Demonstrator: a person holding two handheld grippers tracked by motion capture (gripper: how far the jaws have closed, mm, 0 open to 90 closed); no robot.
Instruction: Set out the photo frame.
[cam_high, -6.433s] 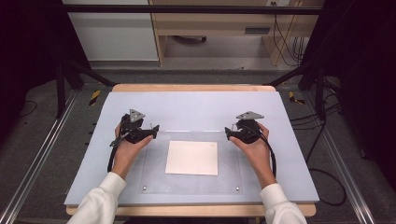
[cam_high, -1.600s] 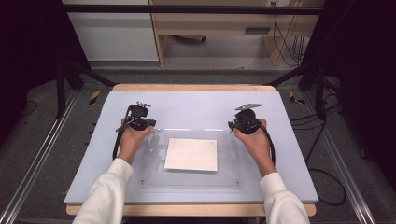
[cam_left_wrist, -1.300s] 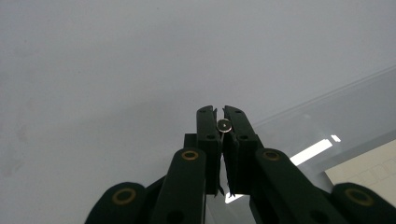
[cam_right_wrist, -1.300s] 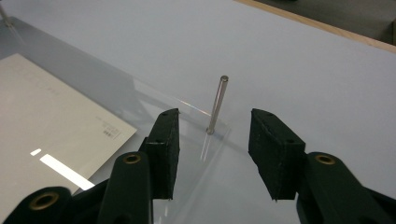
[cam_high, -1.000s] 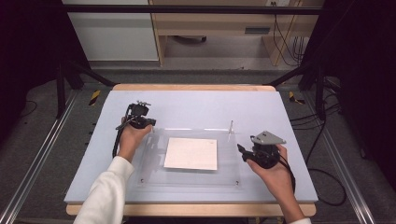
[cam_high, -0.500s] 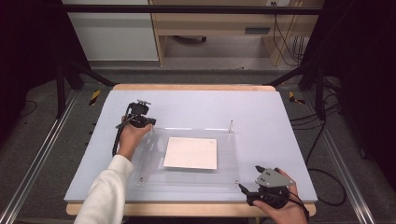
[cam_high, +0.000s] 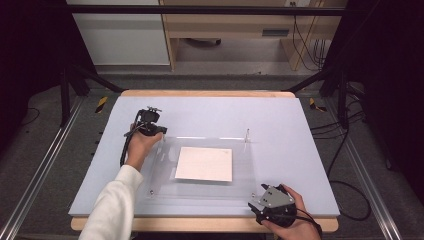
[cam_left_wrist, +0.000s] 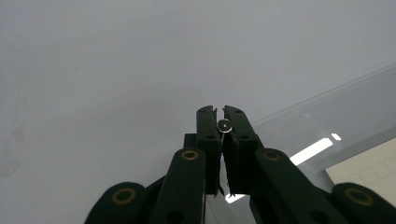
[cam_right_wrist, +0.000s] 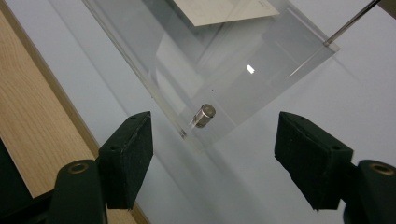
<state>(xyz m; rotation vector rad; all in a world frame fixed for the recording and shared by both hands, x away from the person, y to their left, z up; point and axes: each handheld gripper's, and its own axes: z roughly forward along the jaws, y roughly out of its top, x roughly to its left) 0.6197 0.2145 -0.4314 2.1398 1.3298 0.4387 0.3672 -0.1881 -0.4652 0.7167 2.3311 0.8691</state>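
now left tool clamping pin, right tool near standoff

Clear plate: landmark for all entries.
- Paper sheet on the plate: cut off by the picture's right edge in the left hand-held gripper view; its faint printed boxes are too small to read.
- Small round metal piece at the plate's far left corner: pinched between the left hand-held gripper jaws, its body hidden.
- Right hand, near the plate's right front corner: cropped by the bottom edge.
- Left hand-held gripper tips: hidden from above.
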